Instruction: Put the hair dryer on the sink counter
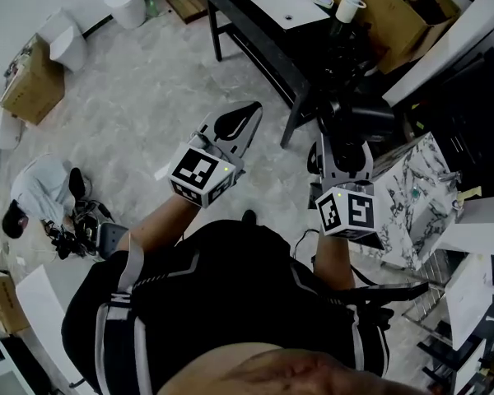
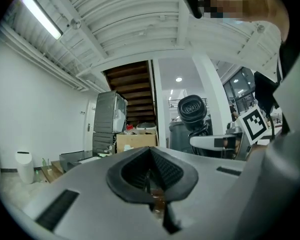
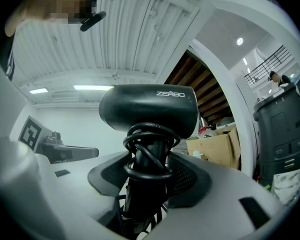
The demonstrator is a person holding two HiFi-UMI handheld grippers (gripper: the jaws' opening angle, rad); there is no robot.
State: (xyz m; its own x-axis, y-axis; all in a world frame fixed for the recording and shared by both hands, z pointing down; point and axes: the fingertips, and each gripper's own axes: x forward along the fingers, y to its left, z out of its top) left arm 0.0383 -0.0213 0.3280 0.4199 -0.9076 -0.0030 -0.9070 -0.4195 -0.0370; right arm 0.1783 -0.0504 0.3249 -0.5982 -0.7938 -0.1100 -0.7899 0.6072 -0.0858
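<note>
A black hair dryer [image 3: 149, 109] with its cord wound round the handle stands upright between the jaws of my right gripper [image 3: 150, 179], which is shut on the handle. In the head view the hair dryer [image 1: 356, 115] is held at the right, beside the near end of the black sink counter [image 1: 255, 35] with its white basin [image 1: 280, 3]. My left gripper [image 1: 240, 126] is raised to the left of it, shut with nothing in it. In the left gripper view its pads [image 2: 165, 171] meet, and the hair dryer [image 2: 192, 111] shows beyond them.
A marble-patterned slab [image 1: 416, 200] and wire racks stand at the right. A cardboard box [image 1: 395, 6] and a white bottle [image 1: 347, 6] sit behind the counter. At the left are a person crouching on the floor [image 1: 37, 192], a box [image 1: 31, 85] and a white bin [image 1: 123, 2].
</note>
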